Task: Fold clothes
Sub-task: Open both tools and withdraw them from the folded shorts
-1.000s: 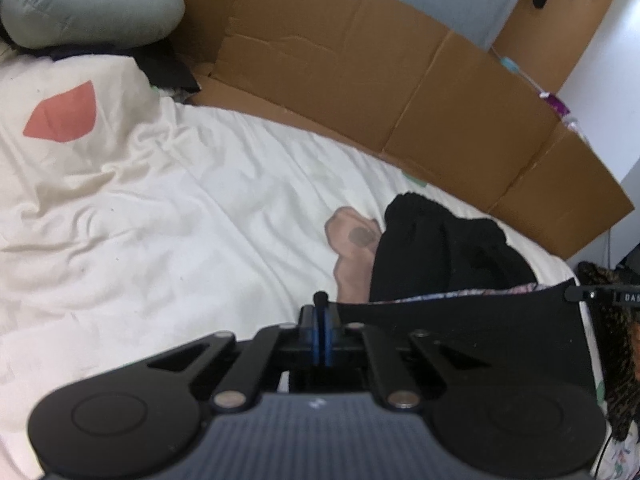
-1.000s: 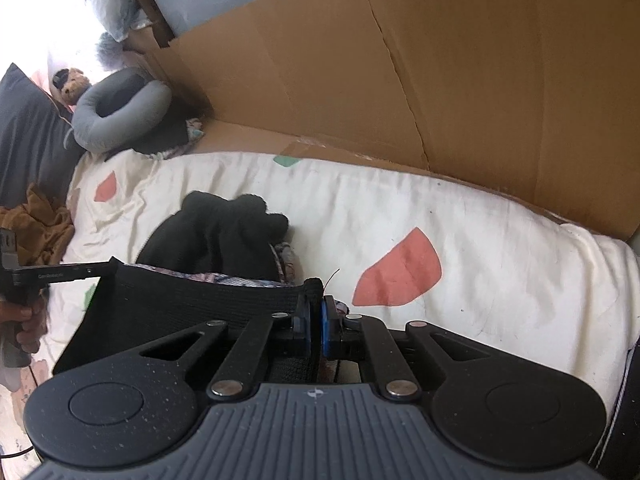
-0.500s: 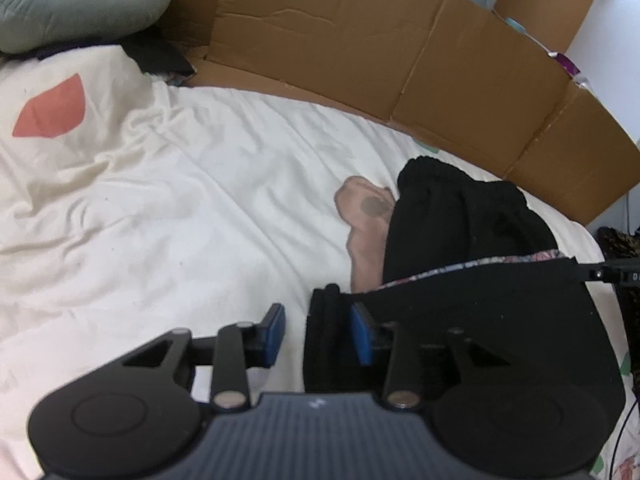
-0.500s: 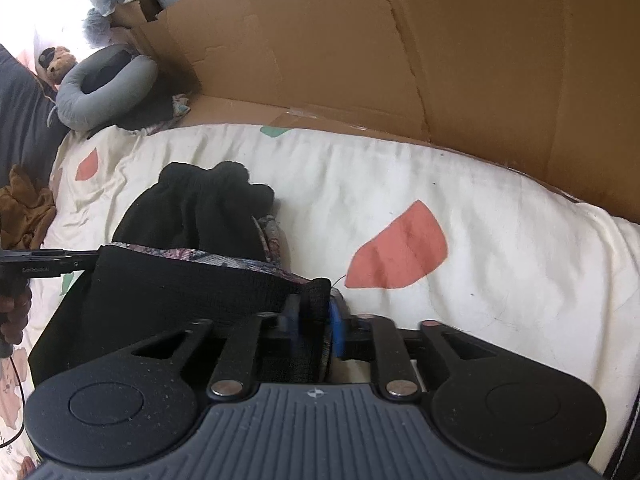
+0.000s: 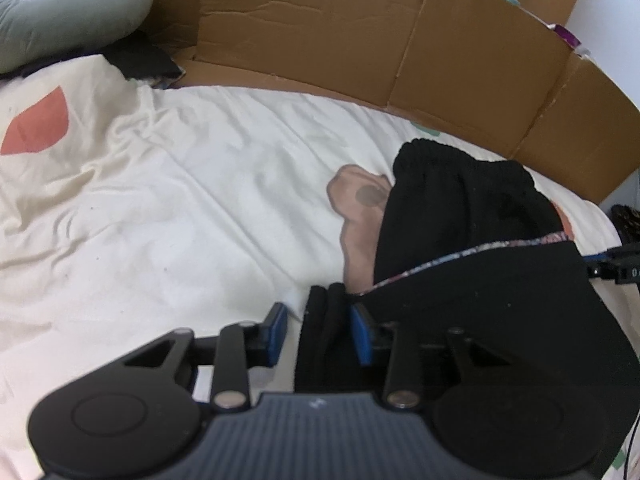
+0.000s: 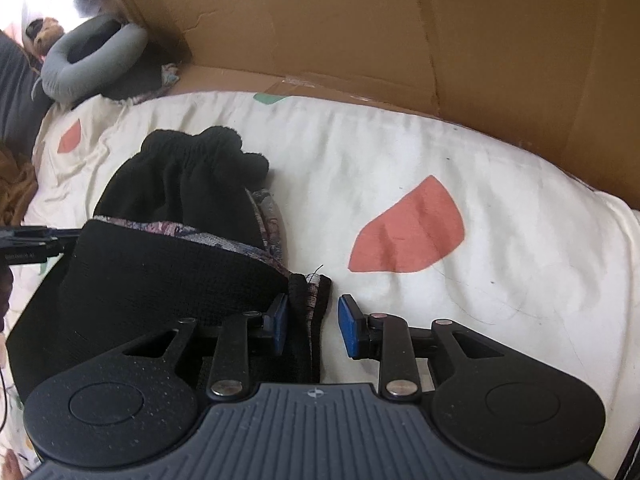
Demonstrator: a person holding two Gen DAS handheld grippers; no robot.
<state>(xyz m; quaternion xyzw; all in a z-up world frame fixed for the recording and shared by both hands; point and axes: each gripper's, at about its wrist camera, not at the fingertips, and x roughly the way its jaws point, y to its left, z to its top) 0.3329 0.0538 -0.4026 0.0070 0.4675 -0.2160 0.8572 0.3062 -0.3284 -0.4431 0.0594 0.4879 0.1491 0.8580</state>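
A black garment point(image 5: 480, 312) with a patterned lining lies folded on the bed point(image 5: 160, 220), its far part bunched up toward the cardboard point(image 5: 360, 40) standing along the bed's far edge. The left gripper point(image 5: 318, 334) is parted, and the garment's near corner sits loose between its blue pads, against the right pad and clear of the left one. The right gripper point(image 6: 312, 326) is opening; the opposite corner lies between its pads, by the left one, unpinched. A grey neck pillow point(image 6: 92, 60) rests near the bed's far corner.
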